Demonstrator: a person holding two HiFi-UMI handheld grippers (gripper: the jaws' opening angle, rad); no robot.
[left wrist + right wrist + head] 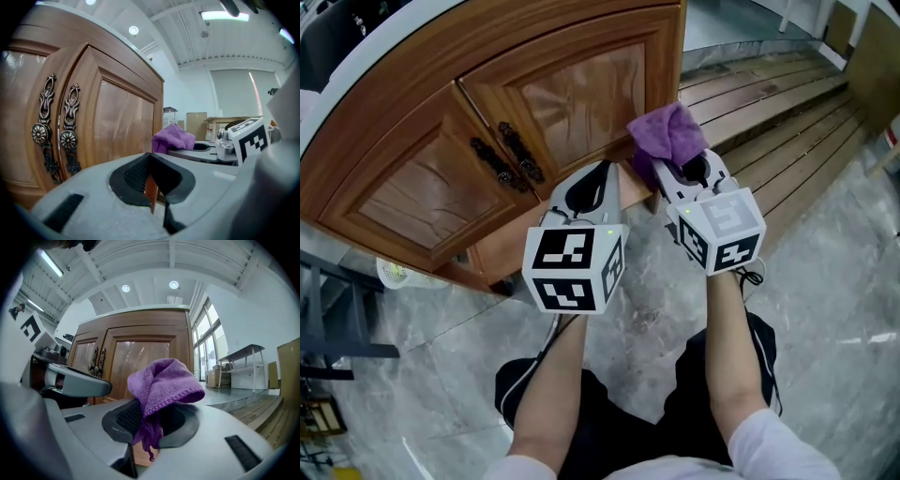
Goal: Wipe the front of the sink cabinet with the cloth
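well, the purple cloth looks soft and light, like a small fluffy towel. it will bend and fold any way you push it, and it will not break. it is bunched up in a lump, so only part of it can rub the wood at one time. i think the best place to hold it is low down at the bunched end, with lots of cloth sticking out in front. that is how it is held now.

the right claw is pinching the cloth. the bottom of the cloth hangs down between the two jaws, and the big fluffy part puffs up over the tips. in the head view the cloth sits by the lower right corner of the sink cabinet. i cannot tell if it really touches the wood.

the left claw is just beside the right one. its jaws are pressed together with nothing in them. it points at the bottom of the cabinet, under the right door.

the two dark metal handles are in the middle, where the doors meet, apart from the cloth. i think the cloth must go across both doors to do the whole front. the grey stone floor is below, and wooden steps are off to the right.
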